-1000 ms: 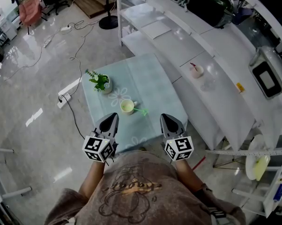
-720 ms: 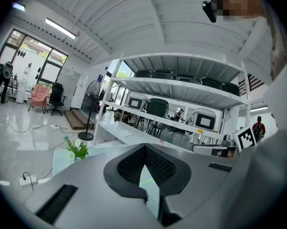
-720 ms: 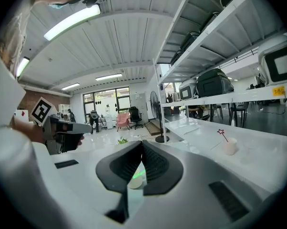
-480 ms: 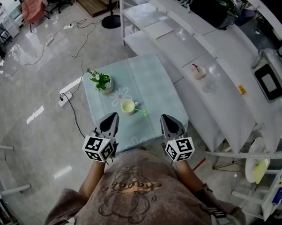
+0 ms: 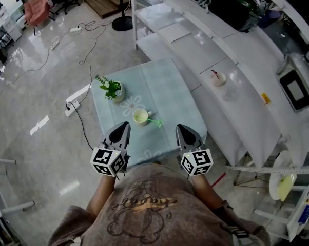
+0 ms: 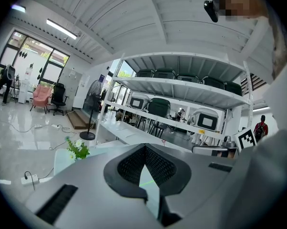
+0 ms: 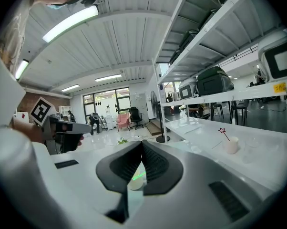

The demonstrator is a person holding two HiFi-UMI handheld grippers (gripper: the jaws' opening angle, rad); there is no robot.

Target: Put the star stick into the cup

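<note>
A pale cup [image 5: 139,116] stands on the small light-green table [image 5: 165,86]. The green star stick [image 5: 154,121] lies flat on the table just right of the cup. Both grippers hover over the table's near edge, short of the cup and stick. My left gripper [image 5: 125,124] is shut and holds nothing, with its jaw tips meeting [image 6: 144,148]. On the other side, my right gripper [image 5: 178,126] is also shut and empty. Below its closed tips in the right gripper view, the cup [image 7: 133,183] and the green stick [image 7: 137,176] show.
A small potted plant [image 5: 111,89] stands at the table's far left corner. White shelving [image 5: 231,91] runs along the right, carrying another small cup with a red star stick [image 5: 215,78]. A power strip and cable [image 5: 72,105] lie on the floor to the left.
Neither gripper has moved and both stay shut. The head view has shifted very slightly.
</note>
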